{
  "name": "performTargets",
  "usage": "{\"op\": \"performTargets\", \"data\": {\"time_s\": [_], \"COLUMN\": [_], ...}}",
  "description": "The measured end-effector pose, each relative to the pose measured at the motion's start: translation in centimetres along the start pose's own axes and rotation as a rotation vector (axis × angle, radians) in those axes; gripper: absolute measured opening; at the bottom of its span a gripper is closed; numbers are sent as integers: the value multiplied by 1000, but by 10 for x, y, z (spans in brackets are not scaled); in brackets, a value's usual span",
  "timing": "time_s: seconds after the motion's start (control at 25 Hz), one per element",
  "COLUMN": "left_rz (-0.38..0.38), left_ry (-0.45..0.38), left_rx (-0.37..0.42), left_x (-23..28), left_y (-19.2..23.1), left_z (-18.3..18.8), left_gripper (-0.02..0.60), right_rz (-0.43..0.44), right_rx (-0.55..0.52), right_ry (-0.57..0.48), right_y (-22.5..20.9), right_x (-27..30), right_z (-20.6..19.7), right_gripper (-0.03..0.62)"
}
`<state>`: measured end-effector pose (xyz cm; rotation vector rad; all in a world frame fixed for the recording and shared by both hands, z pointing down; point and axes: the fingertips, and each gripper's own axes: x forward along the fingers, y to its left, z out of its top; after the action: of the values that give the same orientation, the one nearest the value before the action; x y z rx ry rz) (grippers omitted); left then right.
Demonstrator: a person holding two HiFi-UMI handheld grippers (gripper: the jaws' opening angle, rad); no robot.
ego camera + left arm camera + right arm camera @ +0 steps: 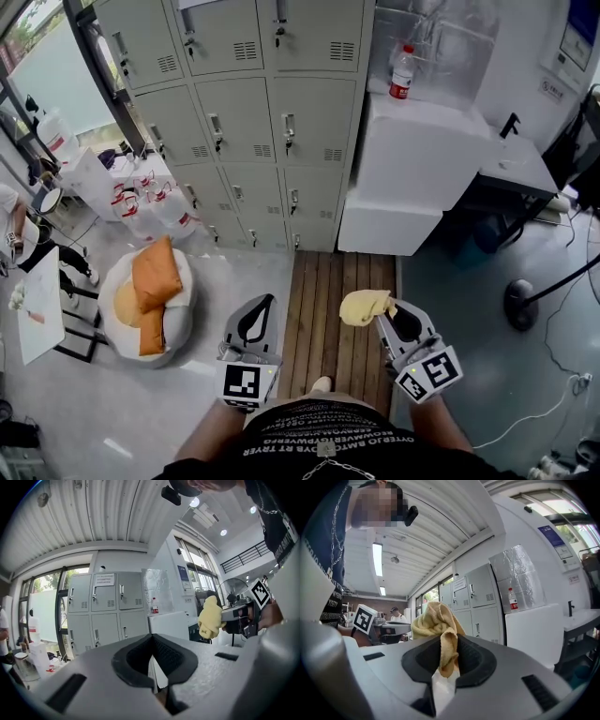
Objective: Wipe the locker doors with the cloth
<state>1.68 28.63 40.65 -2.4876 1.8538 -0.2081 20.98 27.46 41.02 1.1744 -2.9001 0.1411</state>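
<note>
Black printed shirt (323, 441) of the person fills the 6 o'clock edge of the head view, and both arms reach forward from it, held low.

Left hand-held gripper (262, 307) at 7 o'clock, pointing toward 12. Marker cube nearest the body. In its own view the jaws are together at the tips (152, 639), nothing between them.

Right hand-held gripper (389, 314) at 5 o'clock, angled slightly toward 11. Jaws clamped on the yellow cloth (364, 307). The cloth bunches out past the tips on the 9 o'clock side. In the right gripper view a fold of cloth (433, 620) hangs down between the pads, with the bulk heaped above the jaws.

Both grippers are held over a slatted wooden platform (328, 319) that runs from the person's feet toward 12 and ends at the foot of the lockers. The cloth is well apart from the doors, touching none.

At 8 o'clock, on the floor, a round white cushion (173, 319) with orange cushions (155, 277) lying on it.

At 10 o'clock, clear jugs with red labels (155, 211) stand on the floor just beside the lockers. Their fill level is unclear.

Grey lockers (253, 122) at 12 o'clock, all visible doors closed, each with a latch and vent slots.

At 1 o'clock, a white cabinet (412, 169) beside the lockers. A clear plastic bottle with a red label (401, 73) stands upright on top of it. How much is in it I cannot tell.
</note>
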Motion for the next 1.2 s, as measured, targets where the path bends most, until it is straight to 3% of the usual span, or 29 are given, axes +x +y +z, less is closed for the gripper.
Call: {"op": "performTargets", "data": {"time_s": [0.28, 0.56, 0.64, 1.2], "left_rz": [21, 48, 43, -12], "left_ry": [18, 6, 5, 42], "left_rx": [28, 63, 87, 62], "left_x": [-3, -14, -14, 23], "left_y": [-6, -4, -6, 12], "left_z": [-2, 2, 2, -12], "left_gripper": [5, 5, 5, 5], "right_rz": [-23, -26, -36, -59], "right_rx": [48, -13, -11, 12], "right_ry": [-16, -33, -39, -4], "right_y": [-18, -12, -14, -26], "right_x": [-9, -17, -20, 14], "right_z": [-6, 4, 5, -9], "right_gripper": [63, 63, 63, 63]}}
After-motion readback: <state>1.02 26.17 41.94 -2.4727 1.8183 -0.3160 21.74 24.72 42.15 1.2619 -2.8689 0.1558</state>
